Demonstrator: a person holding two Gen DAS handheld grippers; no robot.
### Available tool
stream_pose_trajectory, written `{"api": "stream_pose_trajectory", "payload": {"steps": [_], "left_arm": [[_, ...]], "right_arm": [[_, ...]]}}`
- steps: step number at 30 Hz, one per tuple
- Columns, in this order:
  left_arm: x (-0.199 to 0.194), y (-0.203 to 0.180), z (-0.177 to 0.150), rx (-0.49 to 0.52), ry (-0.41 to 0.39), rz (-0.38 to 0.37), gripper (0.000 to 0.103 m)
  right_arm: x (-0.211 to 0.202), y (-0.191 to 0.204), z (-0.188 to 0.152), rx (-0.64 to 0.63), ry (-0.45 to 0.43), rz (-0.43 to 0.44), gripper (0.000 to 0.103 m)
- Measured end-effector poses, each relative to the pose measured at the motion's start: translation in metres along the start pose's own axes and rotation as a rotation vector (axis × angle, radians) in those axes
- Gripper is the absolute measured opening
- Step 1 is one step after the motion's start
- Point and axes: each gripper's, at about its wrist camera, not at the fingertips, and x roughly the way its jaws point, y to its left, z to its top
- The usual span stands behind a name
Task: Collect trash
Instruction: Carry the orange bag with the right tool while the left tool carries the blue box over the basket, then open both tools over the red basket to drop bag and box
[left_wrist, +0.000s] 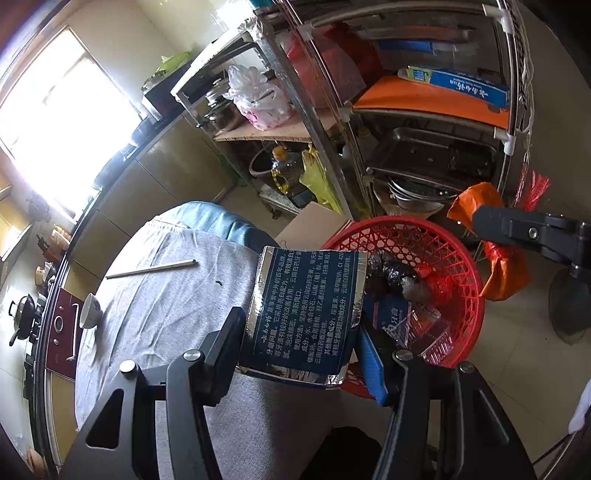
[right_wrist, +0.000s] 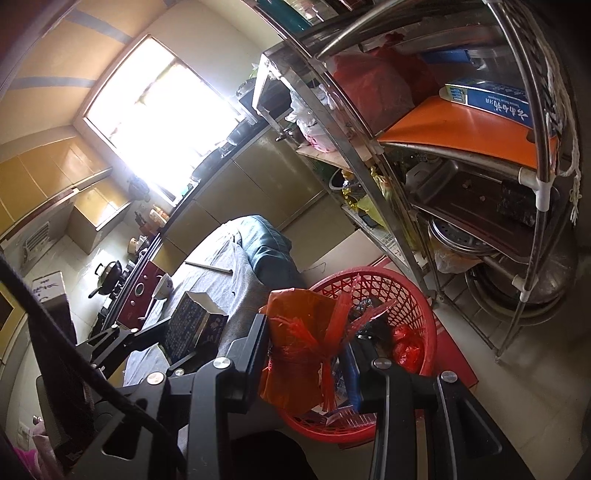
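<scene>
Over red basket (right_wrist: 402, 295), orange bag (right_wrist: 299, 347) in right gripper (right_wrist: 314, 354).

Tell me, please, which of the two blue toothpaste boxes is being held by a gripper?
The opened box with silver flaps, clamped in the left gripper beside the red basket; the other box lies on the orange shelf.

The dark blue box (left_wrist: 306, 306) carries dense white Chinese print, mostly too small to read. The far blue carton (left_wrist: 461, 86) on the shelf bears white Chinese characters.
</scene>
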Motion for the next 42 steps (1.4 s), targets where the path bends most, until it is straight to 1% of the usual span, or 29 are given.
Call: {"api": "stream_pose_trajectory", "payload": {"steps": [18,35,39,42], "left_arm": [[0.038,-0.009,-0.005,0.019,0.076,-0.036,0.059],[0.065,-0.016,-0.003,0.022,0.118,-0.082,0.059],[0.070,-0.015,-0.002,0.010,0.116,-0.124,0.059],[0.073,-0.014,-0.001,-0.013,0.108,-0.175,0.059]], "right_arm": [[0.027,-0.017,-0.002,0.055,0.052,-0.012,0.039],[0.049,-0.040,-0.007,0.120,0.093,-0.023,0.039],[0.052,-0.043,-0.008,0.137,0.099,-0.028,0.039],[0.054,-0.048,-0.008,0.160,0.104,-0.029,0.039]]}}
